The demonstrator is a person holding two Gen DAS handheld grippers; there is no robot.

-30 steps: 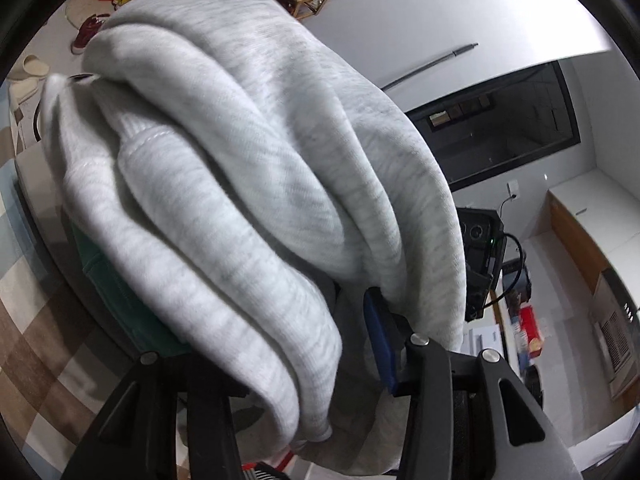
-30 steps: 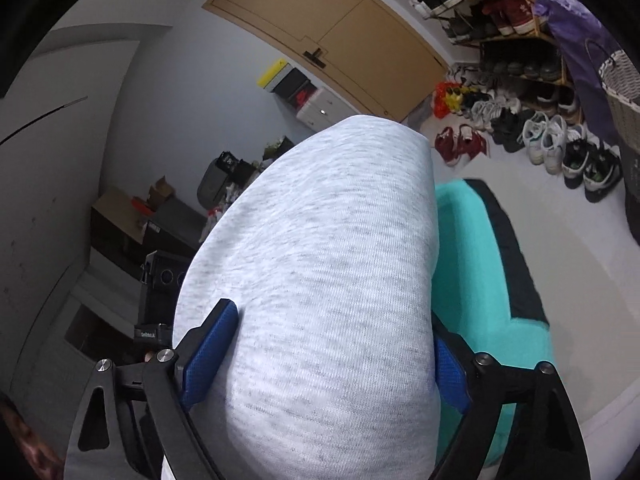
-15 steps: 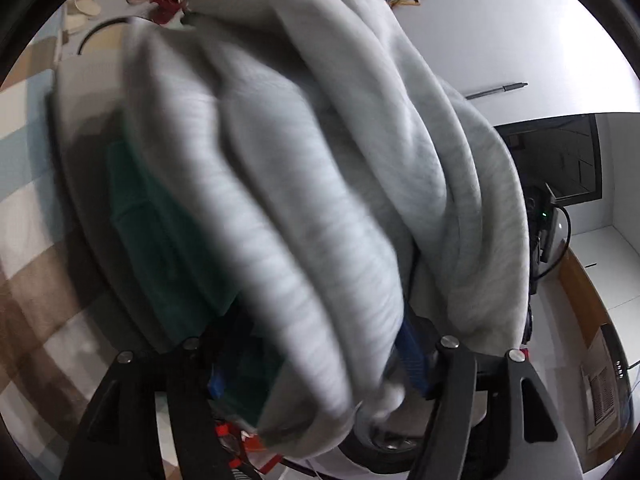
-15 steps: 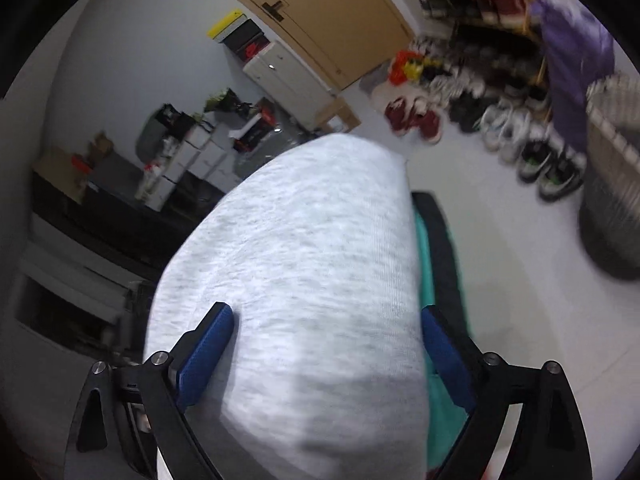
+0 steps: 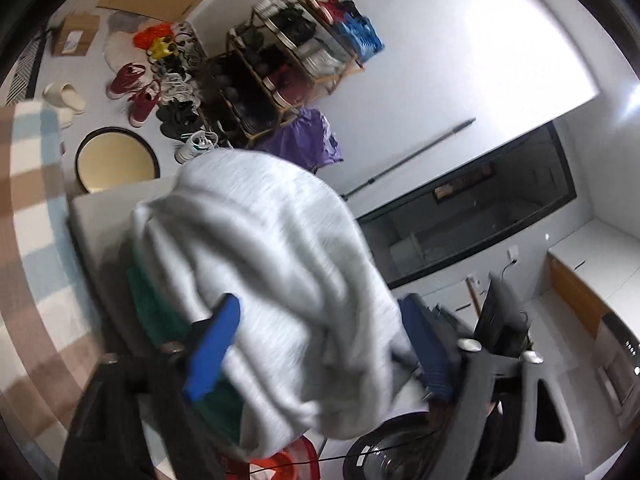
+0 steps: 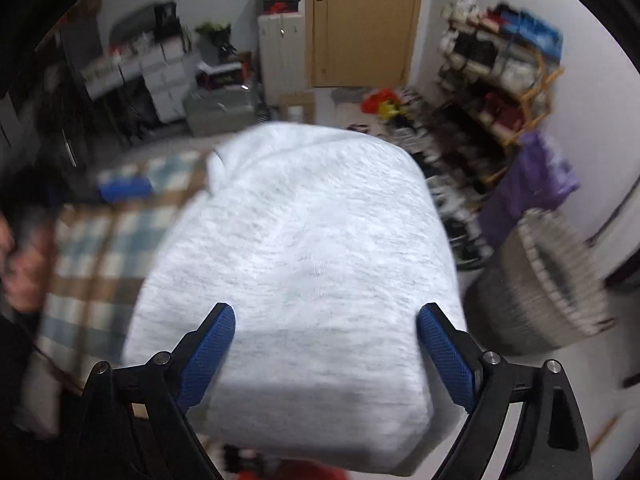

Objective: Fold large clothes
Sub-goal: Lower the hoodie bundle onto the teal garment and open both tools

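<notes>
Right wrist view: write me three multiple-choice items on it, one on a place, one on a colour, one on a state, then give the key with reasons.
1. The wicker basket stands where relative to the grey garment?
A. to its left
B. to its right
C. on top of it

2. The pads of the right hand-held gripper are
A. red
B. blue
C. yellow

3. The door at the back of the room is
A. closed
B. wide open
C. off its hinges

Key: 1 B, the basket sits on the floor at the right edge of the view, beside the garment. 2 B, both pads flanking the garment are blue. 3 A, the door sits flush in its frame with the handle showing.
</notes>
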